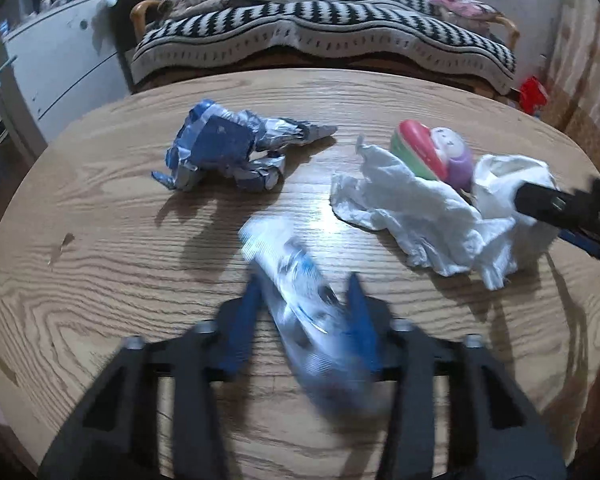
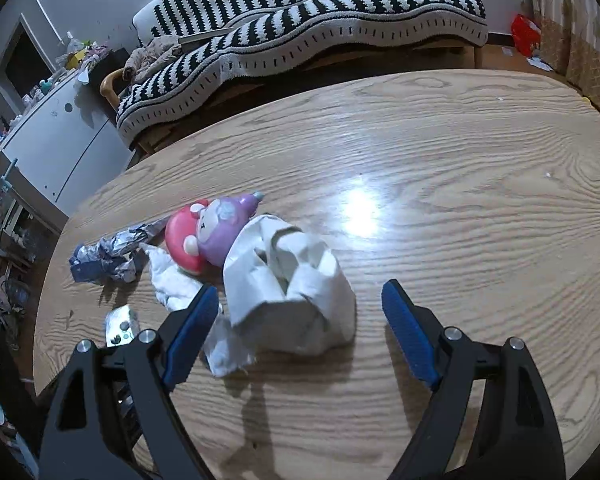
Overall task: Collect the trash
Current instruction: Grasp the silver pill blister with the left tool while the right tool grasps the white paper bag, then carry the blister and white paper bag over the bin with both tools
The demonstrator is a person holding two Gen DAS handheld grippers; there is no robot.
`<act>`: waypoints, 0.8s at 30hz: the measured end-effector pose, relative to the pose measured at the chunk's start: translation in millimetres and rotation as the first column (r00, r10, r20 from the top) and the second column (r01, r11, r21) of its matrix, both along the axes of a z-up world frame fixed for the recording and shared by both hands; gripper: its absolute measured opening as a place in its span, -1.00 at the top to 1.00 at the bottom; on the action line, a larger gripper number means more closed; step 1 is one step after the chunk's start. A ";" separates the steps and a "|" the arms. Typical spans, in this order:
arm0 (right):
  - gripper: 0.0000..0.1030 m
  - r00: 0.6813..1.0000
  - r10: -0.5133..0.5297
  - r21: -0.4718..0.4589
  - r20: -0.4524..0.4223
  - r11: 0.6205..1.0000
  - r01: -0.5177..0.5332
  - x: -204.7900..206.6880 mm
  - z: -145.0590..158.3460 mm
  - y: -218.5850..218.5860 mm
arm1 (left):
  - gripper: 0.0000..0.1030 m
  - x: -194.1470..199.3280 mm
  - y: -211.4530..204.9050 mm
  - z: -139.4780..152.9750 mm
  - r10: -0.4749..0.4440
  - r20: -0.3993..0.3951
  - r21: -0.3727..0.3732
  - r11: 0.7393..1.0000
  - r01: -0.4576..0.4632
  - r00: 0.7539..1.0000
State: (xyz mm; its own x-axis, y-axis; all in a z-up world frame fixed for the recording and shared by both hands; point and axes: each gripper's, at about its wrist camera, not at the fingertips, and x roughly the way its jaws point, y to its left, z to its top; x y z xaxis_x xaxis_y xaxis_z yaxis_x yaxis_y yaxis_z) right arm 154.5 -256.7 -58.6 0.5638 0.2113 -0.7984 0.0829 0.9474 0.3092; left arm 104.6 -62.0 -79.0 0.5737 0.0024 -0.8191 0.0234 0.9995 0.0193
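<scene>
Here's the blurred white-and-blue plastic wrapper [image 1: 300, 300], lying on the oval oak-grain wooden table [image 1: 100, 280] right between the blue pads of the left gripper [image 1: 304, 292]. The jaws stand fairly narrow, both pads hard against the wrapper's sides, and it looks gripped, though the smear makes the contact hard to read.

Over to the right: the crumpled white paper napkin [image 2: 292, 300] sits on the table inside the span of the right gripper [image 2: 300, 304], whose jaws gape wide, pads clear of the paper on both sides. Nothing held there. In the left wrist view that gripper's black finger [image 1: 540, 200] lies across the napkin's far lump.

Beside it, a thinner rumpled white tissue [image 1: 400, 204] spreads out, touching the napkin. Just behind both stands a small plastic toy figure, red and purple with a pale face [image 2: 208, 236], pressed against the paper.

Further left, a crushed blue-and-silver foil packet [image 1: 224, 152] lies alone, well apart from the wrapper.

Beyond the table edge: a sofa draped in a black-and-white zigzag woven blanket [image 1: 320, 32], and a pale grey cabinet [image 1: 60, 64] at left.
</scene>
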 end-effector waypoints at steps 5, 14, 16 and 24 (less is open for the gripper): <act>-0.57 1.000 -0.010 0.013 -0.024 1.000 0.010 13.3 -13.0 4.4 | 0.43 -2.4 10.2 1.6 -0.020 0.000 -0.030 0.999 0.020 1.000; -0.25 1.000 -0.011 0.016 0.022 1.000 0.011 12.1 -10.8 8.8 | 0.44 5.0 20.8 5.4 -0.019 -0.018 -0.081 0.997 0.018 1.000; -0.24 0.998 -0.021 0.009 0.054 1.000 0.020 4.4 -1.4 3.3 | 0.44 4.0 22.2 10.0 -0.021 -0.008 -0.092 0.996 0.020 1.000; -0.24 0.995 -0.056 -0.028 0.081 0.998 0.058 -32.2 19.5 -32.9 | 0.44 -1.1 7.7 28.7 -0.055 0.030 -0.130 0.990 0.059 0.998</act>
